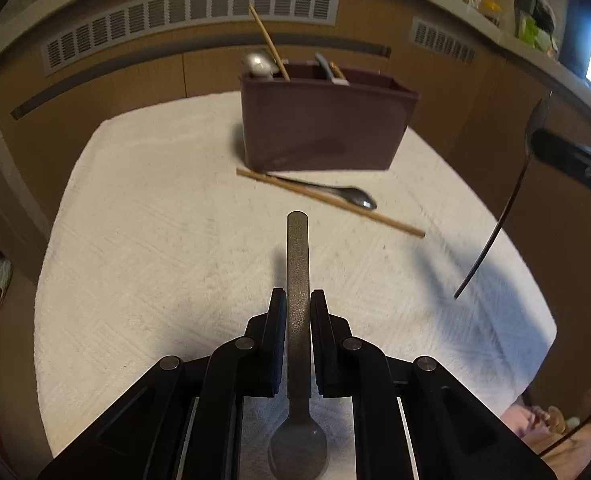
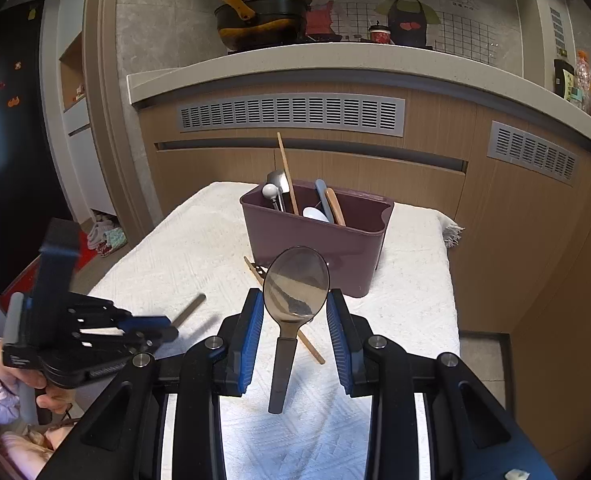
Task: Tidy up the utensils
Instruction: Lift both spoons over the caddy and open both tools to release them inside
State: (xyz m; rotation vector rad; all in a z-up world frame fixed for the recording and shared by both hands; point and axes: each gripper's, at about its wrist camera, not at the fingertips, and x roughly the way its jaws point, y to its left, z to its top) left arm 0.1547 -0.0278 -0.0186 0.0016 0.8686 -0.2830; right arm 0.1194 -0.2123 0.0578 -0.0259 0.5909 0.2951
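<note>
My left gripper (image 1: 298,300) is shut on the handle of a dark metal spoon (image 1: 298,264), handle pointing forward, bowl back near the camera. My right gripper (image 2: 294,304) is shut on a large steel spoon (image 2: 295,280) by the edges of its bowl, dark handle hanging down; it also shows in the left wrist view (image 1: 507,208). A maroon utensil caddy (image 2: 315,248) stands at the far end of the white cloth (image 2: 199,256), holding a chopstick, spoons and other utensils. A loose chopstick (image 1: 327,200) and a steel spoon (image 1: 347,194) lie in front of the caddy (image 1: 323,128).
Wooden cabinet fronts with grey vents (image 2: 291,114) stand behind the table. A counter above holds a black pot (image 2: 255,20) and bottles (image 2: 579,80). The left gripper shows at the left of the right wrist view (image 2: 95,336). Slippers (image 2: 105,236) lie on the floor.
</note>
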